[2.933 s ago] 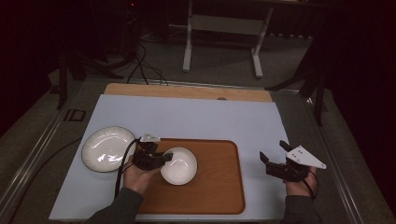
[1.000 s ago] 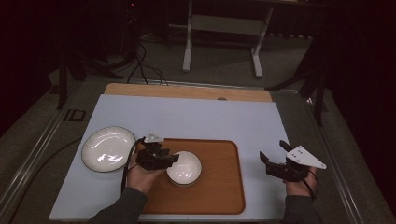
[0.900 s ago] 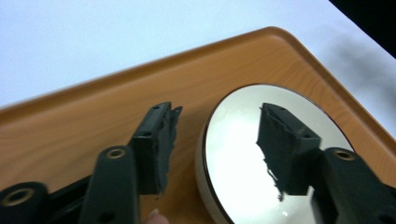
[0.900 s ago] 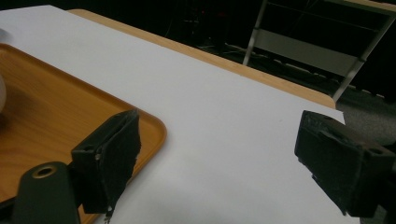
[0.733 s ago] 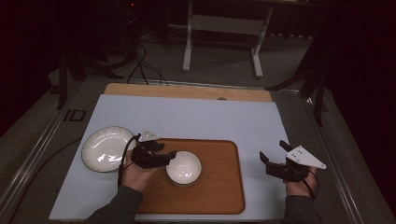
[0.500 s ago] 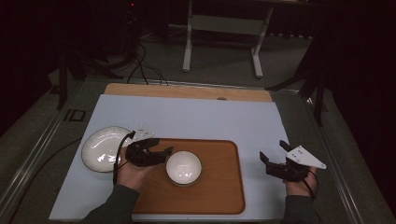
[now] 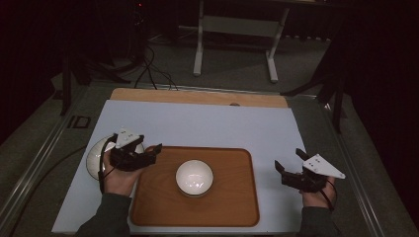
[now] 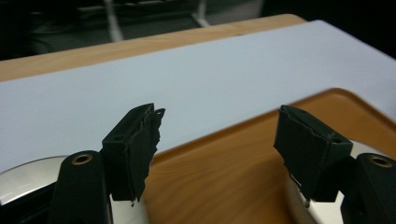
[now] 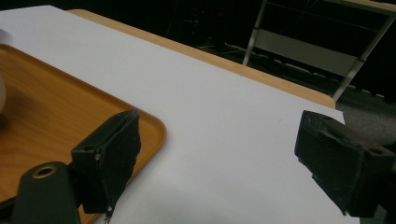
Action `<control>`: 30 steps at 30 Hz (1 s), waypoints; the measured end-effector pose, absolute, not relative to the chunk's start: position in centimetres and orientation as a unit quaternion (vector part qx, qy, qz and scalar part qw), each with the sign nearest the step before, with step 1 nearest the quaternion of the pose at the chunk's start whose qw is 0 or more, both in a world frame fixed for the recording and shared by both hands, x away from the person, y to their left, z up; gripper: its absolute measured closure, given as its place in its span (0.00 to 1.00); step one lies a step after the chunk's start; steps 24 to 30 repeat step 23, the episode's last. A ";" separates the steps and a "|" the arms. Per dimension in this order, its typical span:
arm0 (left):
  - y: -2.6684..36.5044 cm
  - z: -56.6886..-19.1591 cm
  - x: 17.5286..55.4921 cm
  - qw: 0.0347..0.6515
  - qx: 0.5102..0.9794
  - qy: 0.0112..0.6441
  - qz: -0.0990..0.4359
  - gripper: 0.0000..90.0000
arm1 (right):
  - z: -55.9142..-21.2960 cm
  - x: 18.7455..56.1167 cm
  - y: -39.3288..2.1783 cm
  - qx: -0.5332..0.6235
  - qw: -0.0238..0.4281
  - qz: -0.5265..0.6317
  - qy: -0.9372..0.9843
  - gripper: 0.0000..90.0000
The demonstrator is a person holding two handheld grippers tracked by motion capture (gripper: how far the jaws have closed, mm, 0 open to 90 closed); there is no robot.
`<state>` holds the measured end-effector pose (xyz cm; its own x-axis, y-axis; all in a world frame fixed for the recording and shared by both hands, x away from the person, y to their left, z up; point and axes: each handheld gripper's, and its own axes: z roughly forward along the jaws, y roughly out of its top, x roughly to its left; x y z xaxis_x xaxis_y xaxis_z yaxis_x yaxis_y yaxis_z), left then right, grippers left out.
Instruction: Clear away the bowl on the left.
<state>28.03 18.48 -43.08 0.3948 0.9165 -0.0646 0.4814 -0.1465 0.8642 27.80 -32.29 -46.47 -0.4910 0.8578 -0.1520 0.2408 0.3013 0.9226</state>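
A white bowl [image 7: 194, 177] stands upright in the middle of the brown tray [image 7: 232, 207]. My left gripper [image 7: 152, 153] hovers over the tray's left edge, a short way left of the bowl and apart from it. Its jaws have just been opening, and in the left gripper view the left gripper [image 8: 219, 116] has only the tray [image 8: 224, 163] showing between them. A white plate [image 7: 95, 159] lies on the mat partly under that hand. My right gripper [image 7: 289, 162] is held open right of the tray with nothing in it; in the right gripper view the right gripper [image 9: 222, 121] faces the bare mat.
A pale blue mat [image 7: 197, 123] covers the table, with a wooden strip [image 7: 197, 97] along its far edge. Beyond stand a metal frame [image 7: 234, 29] and floor cables [image 7: 148, 69]. The tray's corner [image 9: 140, 126] lies near my right gripper.
My left gripper let go of the bowl's rim, opened, and drew back left and upward toward the plate. The bowl stays on the tray. The right hand has kept still.
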 end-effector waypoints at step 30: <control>26.3 -43.9 26.6 0.435 0.624 0.566 0.317 0.34 | -46.6 27.9 -32.6 0.384 0.337 0.457 0.728 0.15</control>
